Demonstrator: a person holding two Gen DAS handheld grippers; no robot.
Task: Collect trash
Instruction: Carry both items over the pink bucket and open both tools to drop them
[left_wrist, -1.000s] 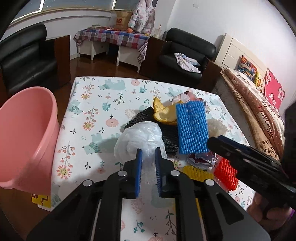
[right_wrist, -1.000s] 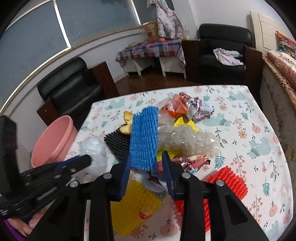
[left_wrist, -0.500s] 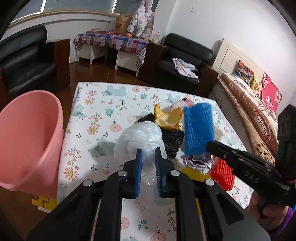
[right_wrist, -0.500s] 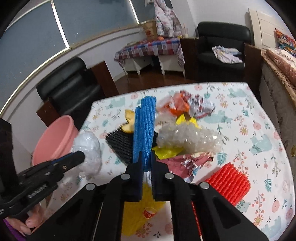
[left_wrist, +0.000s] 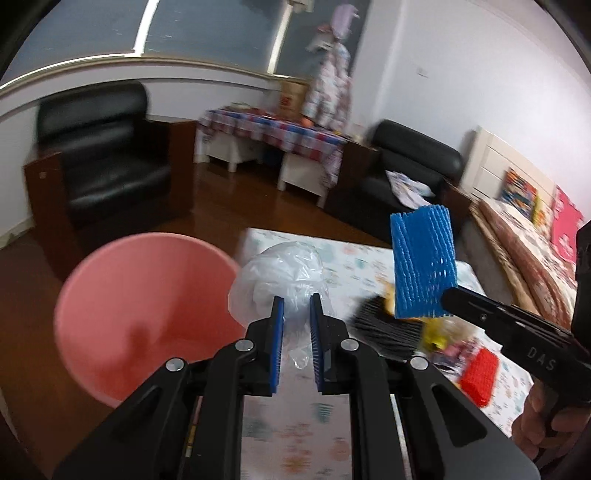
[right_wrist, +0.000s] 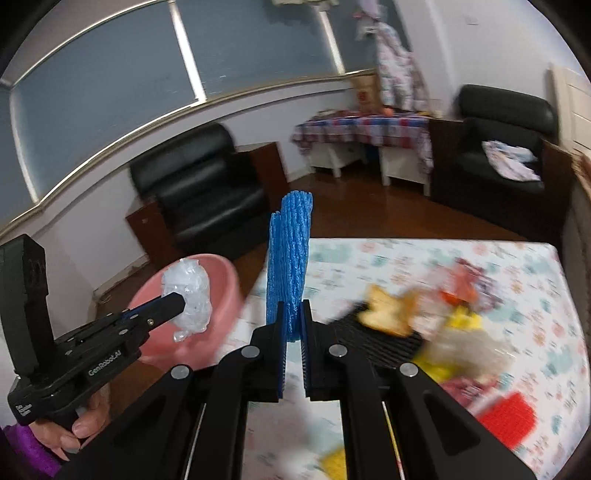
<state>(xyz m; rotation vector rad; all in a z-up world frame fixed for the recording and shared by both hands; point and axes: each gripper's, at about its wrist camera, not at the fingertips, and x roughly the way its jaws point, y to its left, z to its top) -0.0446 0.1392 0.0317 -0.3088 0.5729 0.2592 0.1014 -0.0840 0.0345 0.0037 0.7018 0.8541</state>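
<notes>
Left gripper (left_wrist: 296, 314) is clamping the crumpled clear plastic bag (left_wrist: 282, 280), now lifted off the floral-cloth table (left_wrist: 354, 258) beside the pink plastic bucket (left_wrist: 147, 306).

Right gripper (right_wrist: 293, 321) is pinching the blue foam net sleeve (right_wrist: 290, 266) upright, raised from the trash pile.

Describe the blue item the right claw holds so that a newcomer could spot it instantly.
Start at the pink bucket beside the floral table. Just right of it, the right claw pinches a blue foam net sleeve, lifted above the table. Its ribbed mesh and bright blue distinguish it from the crumpled clear plastic bag nearby.
</notes>
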